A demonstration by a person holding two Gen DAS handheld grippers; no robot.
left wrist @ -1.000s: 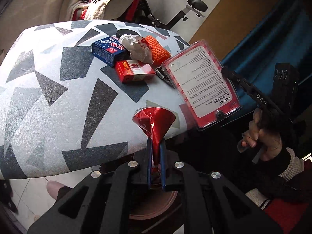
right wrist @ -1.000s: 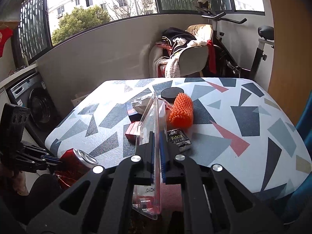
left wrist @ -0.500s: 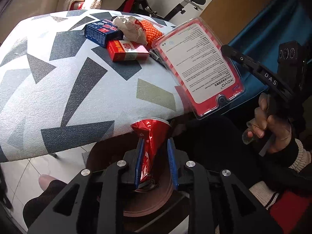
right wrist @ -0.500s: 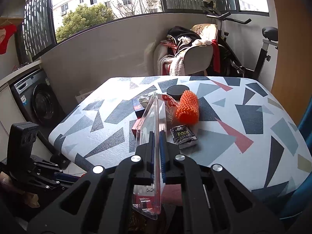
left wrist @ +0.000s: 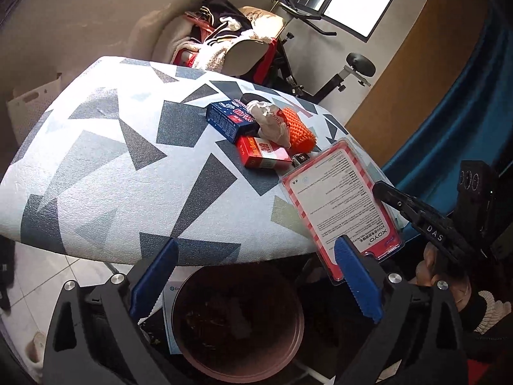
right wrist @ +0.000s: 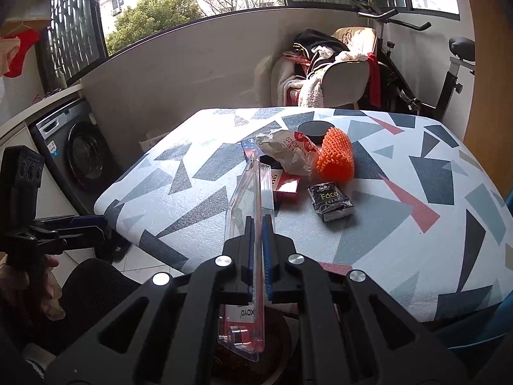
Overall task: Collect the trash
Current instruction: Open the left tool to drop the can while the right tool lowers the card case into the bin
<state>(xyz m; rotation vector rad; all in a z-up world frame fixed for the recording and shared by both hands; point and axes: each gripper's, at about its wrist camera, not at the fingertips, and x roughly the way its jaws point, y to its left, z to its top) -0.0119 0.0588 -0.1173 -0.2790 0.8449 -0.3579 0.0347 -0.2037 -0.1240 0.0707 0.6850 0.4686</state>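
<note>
My left gripper point(left wrist: 256, 272) is open and empty, held over a round pinkish bin point(left wrist: 237, 324) on the floor by the table's near edge. My right gripper point(right wrist: 256, 234) is shut on a clear plastic package point(right wrist: 248, 211) with a red-and-white card; the package also shows in the left wrist view point(left wrist: 344, 205), above the table edge near the bin. On the patterned table point(left wrist: 105, 160) lie a blue box point(left wrist: 231, 120), a red box point(left wrist: 264, 155), a crumpled wrapper point(left wrist: 272, 122), an orange net point(left wrist: 298, 128) and a black sachet point(right wrist: 330, 199).
A chair piled with clothes point(right wrist: 333, 67) and an exercise bike point(right wrist: 426, 73) stand behind the table. A washing machine point(right wrist: 77, 150) is at the left wall. A blue curtain point(left wrist: 455, 102) hangs to the right. My left gripper also shows in the right wrist view point(right wrist: 93, 226).
My left gripper opened and the crushed red can it held is gone from the fingers. The gripper tilted up toward the table. The right gripper still holds the package.
</note>
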